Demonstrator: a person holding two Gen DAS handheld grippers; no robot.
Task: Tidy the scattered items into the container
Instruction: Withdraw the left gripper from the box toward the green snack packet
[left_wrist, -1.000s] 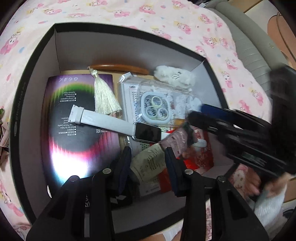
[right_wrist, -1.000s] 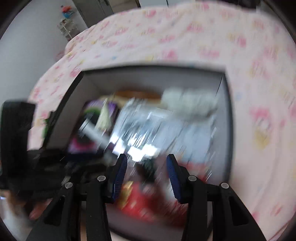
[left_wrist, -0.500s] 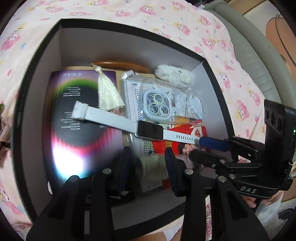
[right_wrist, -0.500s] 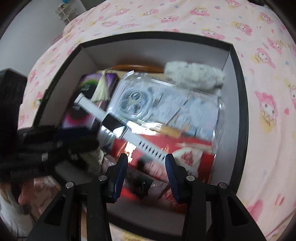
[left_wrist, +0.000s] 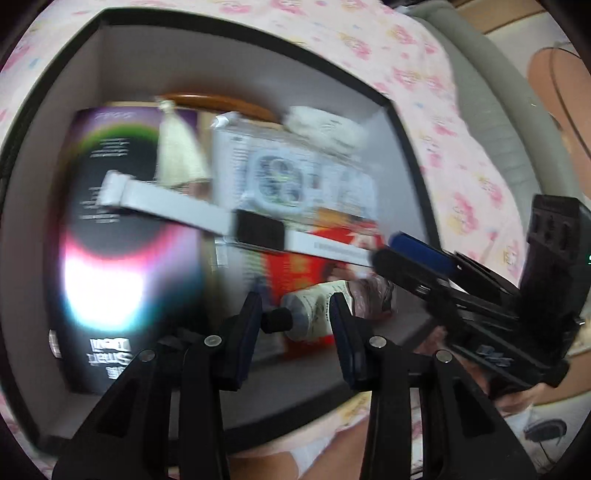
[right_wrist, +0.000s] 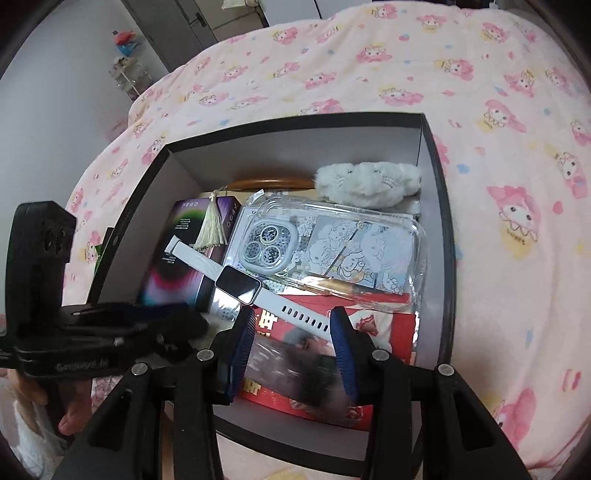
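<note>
A pink cartoon-print bed (right_wrist: 388, 74) carries a black box (right_wrist: 437, 206) with grey inner walls. Inside lie a dark purple carton (right_wrist: 184, 254), a clear phone case (right_wrist: 343, 251), a red packet (right_wrist: 384, 325), a white fluffy toy (right_wrist: 365, 179) at the far wall, a white watch (right_wrist: 240, 284) laid across the pile, and a small tube (left_wrist: 317, 306) near the front. The left gripper (left_wrist: 295, 328) and the right gripper (right_wrist: 295, 350) both hover over the box with fingers spread, holding nothing.
</note>
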